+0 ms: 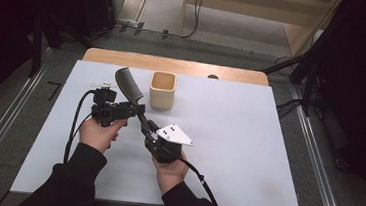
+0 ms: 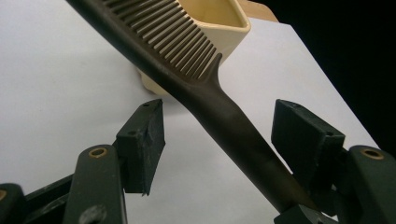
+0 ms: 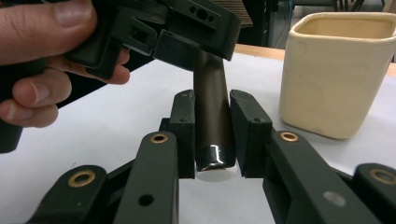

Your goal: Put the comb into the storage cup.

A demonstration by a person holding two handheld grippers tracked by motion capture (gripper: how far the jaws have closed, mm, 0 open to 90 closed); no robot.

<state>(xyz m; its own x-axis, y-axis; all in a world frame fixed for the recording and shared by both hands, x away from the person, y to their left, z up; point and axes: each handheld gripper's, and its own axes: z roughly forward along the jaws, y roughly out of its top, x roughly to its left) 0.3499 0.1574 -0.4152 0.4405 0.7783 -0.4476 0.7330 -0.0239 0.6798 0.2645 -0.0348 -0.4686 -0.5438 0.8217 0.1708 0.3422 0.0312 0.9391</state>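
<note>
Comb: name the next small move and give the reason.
Probably close the left gripper onto the comb. Its handle runs between the open pads with gaps on both sides, while the right gripper clamps the handle's end. The cup stands just beyond.

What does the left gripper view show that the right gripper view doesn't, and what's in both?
Left gripper view alone: the comb's teeth, running up across the cup, and the left gripper with its jaws standing apart on either side of the comb handle, not pressing it.

Right gripper view alone: the butt end of the handle clamped between the right gripper's jaws, plus the person's fingers around the other gripper.

Both: the dark comb, the cream cup and the white table.
</note>
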